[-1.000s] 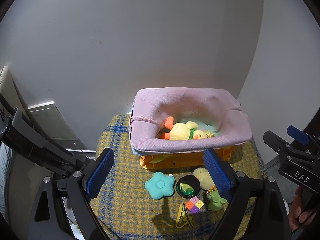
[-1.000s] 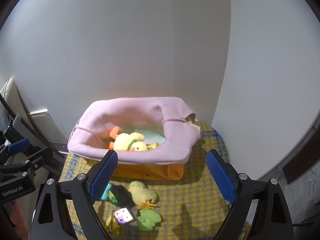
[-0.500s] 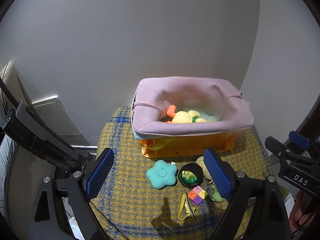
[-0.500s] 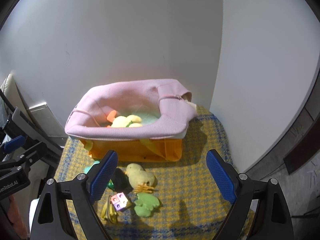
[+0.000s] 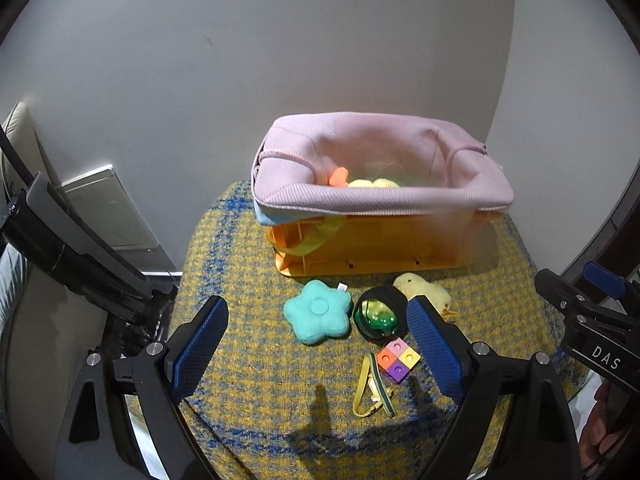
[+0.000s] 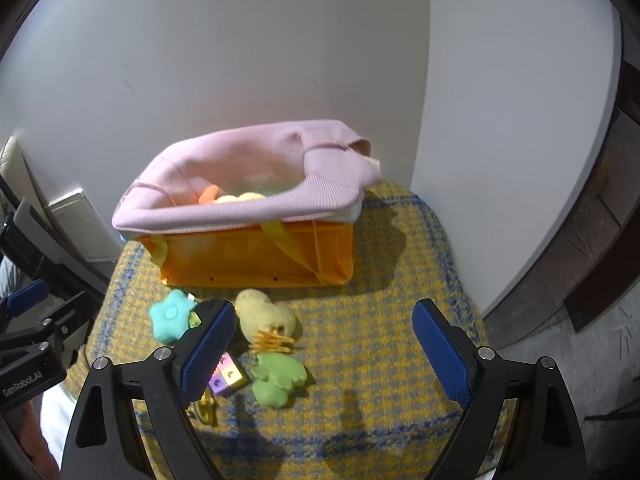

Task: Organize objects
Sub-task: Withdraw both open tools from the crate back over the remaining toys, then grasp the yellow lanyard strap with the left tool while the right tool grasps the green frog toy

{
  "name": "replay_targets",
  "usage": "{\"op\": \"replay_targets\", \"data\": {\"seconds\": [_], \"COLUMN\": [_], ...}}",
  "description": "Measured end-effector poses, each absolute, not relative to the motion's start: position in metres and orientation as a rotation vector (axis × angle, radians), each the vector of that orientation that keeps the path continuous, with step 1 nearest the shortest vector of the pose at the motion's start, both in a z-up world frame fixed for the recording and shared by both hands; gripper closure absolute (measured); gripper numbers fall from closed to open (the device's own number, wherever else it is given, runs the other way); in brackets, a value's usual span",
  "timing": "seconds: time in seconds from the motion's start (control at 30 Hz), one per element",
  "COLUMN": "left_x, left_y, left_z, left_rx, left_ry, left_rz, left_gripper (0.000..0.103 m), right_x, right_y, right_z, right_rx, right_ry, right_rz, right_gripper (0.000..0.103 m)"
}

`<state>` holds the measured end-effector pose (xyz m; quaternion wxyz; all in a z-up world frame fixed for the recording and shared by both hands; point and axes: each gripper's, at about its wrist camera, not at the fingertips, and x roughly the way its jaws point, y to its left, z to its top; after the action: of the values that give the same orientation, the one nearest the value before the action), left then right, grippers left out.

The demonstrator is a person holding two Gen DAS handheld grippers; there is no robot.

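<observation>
Both lowered toward the toys, basket now seen more side-on. Left hand-held gripper (image 5: 316,336) wide open, empty, above teal star plush (image 5: 318,312) and black ball (image 5: 380,312). Right hand-held gripper (image 6: 324,344) likewise open, empty, over yellow chick plush (image 6: 264,316). Orange basket (image 6: 256,256) with pink liner just behind, on the checked cloth. Pickup probably next.

Basket (image 5: 384,204) rim hides most of plush inside (image 5: 374,183)
</observation>
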<state>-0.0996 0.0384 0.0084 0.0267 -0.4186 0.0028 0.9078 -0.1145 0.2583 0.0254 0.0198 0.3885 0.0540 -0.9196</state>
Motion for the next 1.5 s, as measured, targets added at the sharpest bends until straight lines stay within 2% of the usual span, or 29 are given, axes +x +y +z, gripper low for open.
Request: {"op": "replay_targets", "data": {"seconds": [1.23, 1.33, 1.5], "left_x": [-0.073, -0.074, -0.078], "left_y": [0.082, 0.082, 0.082], "left_z": [-0.119, -0.126, -0.139], "left_rx": [-1.452, -1.459, -1.495], "left_ry": [0.043, 0.030, 0.001], "left_rz": [2.658, 2.652, 2.618], "left_gripper": [0.012, 0.015, 0.031], "right_x": [-0.081, -0.081, -0.082], "right_y": [0.280, 0.281, 0.280], "right_z": [-0.065, -0.068, -0.071], "right_rx": [1.316, 1.326, 1.336], "right_ry": [0.261, 0.263, 0.267], "right_rz": [-2.880, -2.876, -2.870], "right_gripper": [0.013, 0.013, 0.013]}}
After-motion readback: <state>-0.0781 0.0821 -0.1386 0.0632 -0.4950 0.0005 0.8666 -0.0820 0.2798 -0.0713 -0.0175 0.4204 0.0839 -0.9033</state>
